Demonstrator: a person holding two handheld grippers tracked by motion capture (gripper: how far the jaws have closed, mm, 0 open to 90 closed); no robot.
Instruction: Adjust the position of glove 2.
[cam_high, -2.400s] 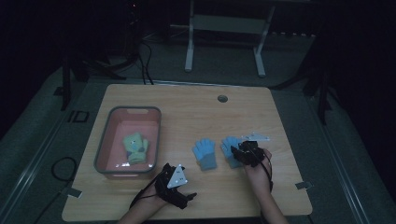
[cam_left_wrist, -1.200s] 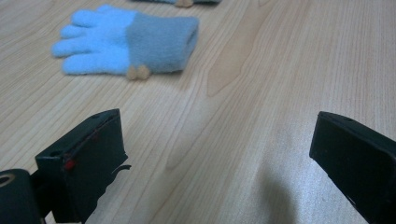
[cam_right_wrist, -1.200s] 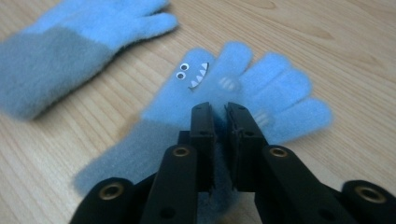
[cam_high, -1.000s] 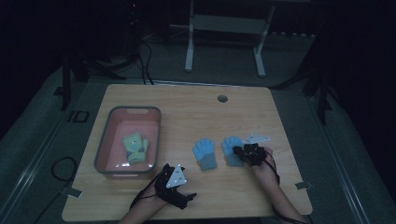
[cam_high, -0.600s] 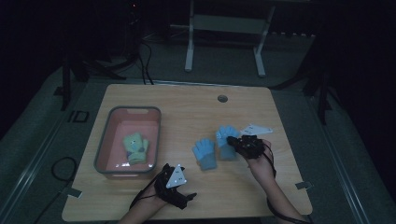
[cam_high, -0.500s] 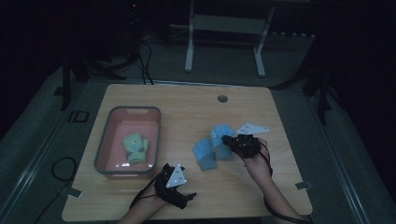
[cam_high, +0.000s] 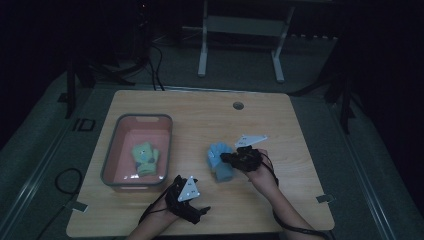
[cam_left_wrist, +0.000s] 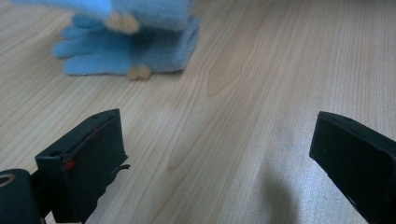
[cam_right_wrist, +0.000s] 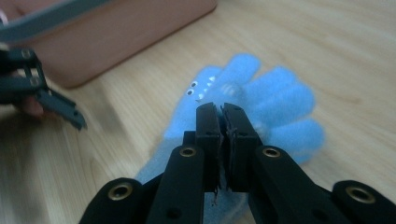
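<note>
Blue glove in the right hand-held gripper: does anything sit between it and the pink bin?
Nothing visible does. The right hand-held gripper is shut on the lifted blue glove, and bare table runs from there to the pink bin. The left hand-held gripper sits nearer the person, off that line.

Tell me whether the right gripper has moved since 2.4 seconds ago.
Yes. The right gripper, shut on a blue glove, has shifted left toward the pink bin and over the other blue glove.
</note>
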